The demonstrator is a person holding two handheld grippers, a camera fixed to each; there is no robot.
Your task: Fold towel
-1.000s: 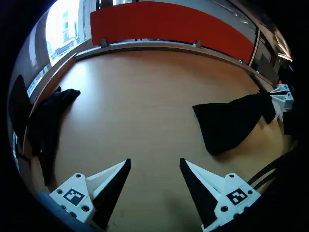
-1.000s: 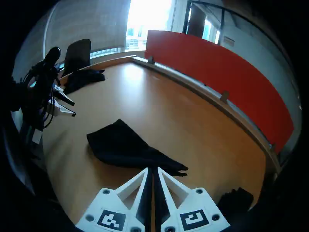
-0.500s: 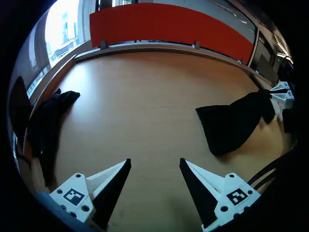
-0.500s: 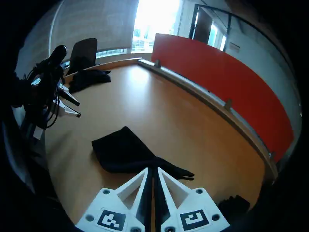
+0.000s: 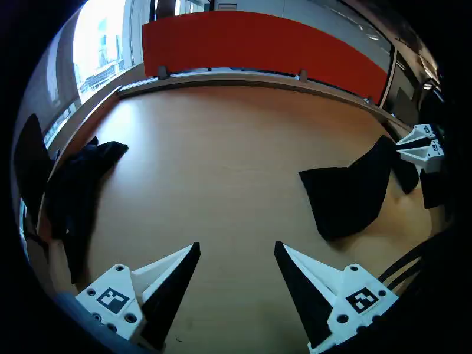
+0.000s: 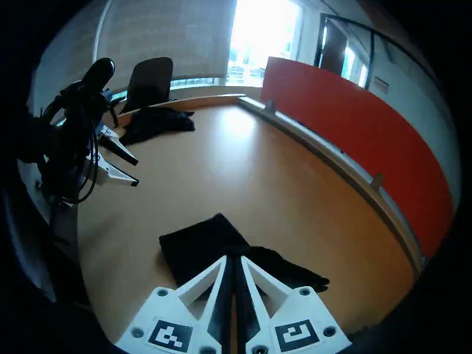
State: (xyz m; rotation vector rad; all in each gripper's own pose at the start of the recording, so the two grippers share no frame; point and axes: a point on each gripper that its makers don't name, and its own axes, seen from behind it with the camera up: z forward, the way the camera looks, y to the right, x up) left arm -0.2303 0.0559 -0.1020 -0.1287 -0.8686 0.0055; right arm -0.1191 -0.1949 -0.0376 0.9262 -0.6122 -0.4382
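A black towel point(image 5: 348, 192) lies crumpled on the wooden table point(image 5: 224, 147), right of centre in the left gripper view. Its far corner is drawn up to my right gripper point(image 5: 418, 148), which pinches it. In the right gripper view the towel point(image 6: 200, 248) spreads out from the tips of my right gripper point(image 6: 233, 261), whose fingers are shut on its edge. My left gripper point(image 5: 236, 248) stands open over bare table, well left of the towel and holding nothing. It appears as the left gripper point(image 6: 115, 158) far left in the right gripper view.
A second heap of black cloth point(image 5: 79, 180) lies at the table's left edge, also visible as the cloth heap point(image 6: 156, 121) near a dark chair point(image 6: 147, 82). A red divider panel point(image 5: 259, 44) runs along the far edge. Cables hang by the left gripper.
My right gripper has raised and pulled the towel's corner, so the cloth bunches closer under it. The left gripper has stayed open and hardly moved.
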